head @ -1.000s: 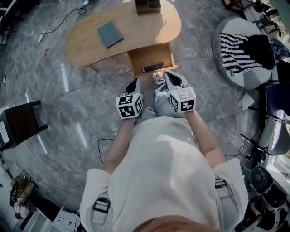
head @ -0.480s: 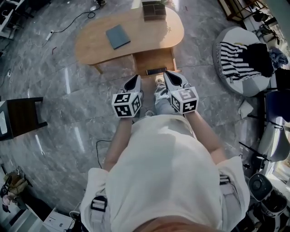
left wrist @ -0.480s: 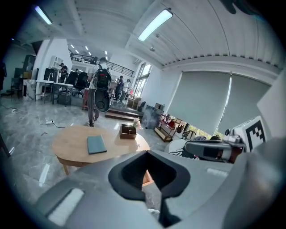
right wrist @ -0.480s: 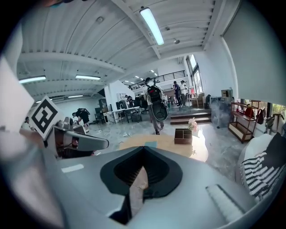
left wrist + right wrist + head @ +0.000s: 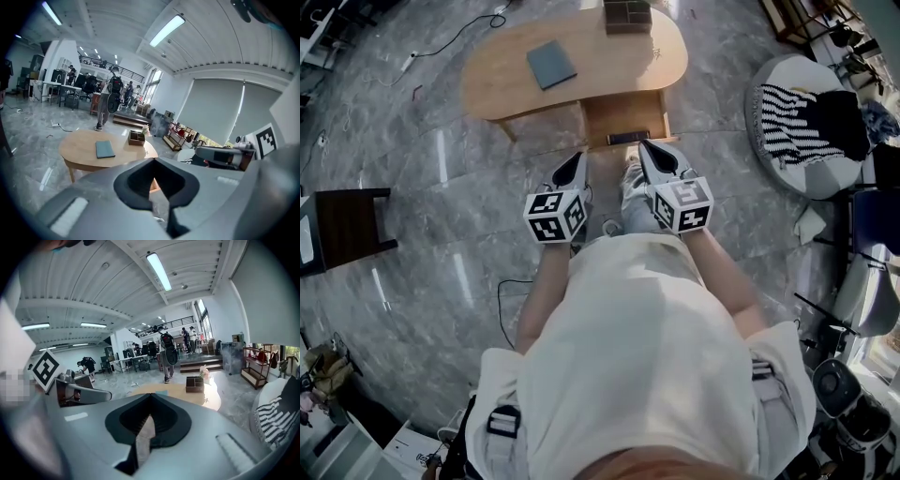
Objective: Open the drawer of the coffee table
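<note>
The oval wooden coffee table stands at the top of the head view. Its drawer is pulled out toward me, with a dark flat thing at its front end. My left gripper and right gripper hang side by side in front of the drawer, apart from it and above the floor. Both are shut with nothing between the jaws. The left gripper view looks over its shut jaws at the table; the right gripper view sees the table's end.
A grey-blue book and a dark compartment box lie on the tabletop. A black stool stands at the left, a round cushion with striped cloth at the right. Cables cross the marble floor. People stand far behind the table.
Both grippers have risen and drawn back from the drawer together, staying shut. The table and open drawer now sit farther up in the head view.
</note>
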A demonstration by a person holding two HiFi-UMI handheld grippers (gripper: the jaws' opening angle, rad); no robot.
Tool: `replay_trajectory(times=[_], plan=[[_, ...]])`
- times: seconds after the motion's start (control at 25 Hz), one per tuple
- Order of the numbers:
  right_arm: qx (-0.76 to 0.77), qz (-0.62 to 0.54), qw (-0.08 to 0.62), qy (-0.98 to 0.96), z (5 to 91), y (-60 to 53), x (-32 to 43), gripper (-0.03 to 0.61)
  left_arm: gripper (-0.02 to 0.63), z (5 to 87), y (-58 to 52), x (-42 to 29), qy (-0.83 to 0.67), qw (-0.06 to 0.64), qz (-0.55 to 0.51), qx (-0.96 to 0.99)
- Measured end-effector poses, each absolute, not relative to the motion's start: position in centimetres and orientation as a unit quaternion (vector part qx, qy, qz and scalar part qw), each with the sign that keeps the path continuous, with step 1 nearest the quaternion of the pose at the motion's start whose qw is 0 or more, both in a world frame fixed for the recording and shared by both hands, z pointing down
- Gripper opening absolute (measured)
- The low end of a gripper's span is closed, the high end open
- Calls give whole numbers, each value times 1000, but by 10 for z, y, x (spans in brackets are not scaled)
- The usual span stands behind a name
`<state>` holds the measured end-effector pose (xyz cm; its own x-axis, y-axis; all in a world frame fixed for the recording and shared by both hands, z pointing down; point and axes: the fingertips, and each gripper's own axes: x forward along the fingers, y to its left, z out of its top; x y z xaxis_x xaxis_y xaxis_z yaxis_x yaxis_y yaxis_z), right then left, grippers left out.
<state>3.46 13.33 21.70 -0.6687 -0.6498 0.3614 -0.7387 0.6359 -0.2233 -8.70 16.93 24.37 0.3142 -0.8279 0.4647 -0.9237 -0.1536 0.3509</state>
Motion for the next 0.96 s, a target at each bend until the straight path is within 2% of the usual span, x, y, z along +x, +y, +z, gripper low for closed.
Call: replay_trajectory(times=[0.96], plan=[[378, 169, 121, -902, 212, 150, 40, 0, 2, 233, 176, -85, -597, 282, 49, 750]])
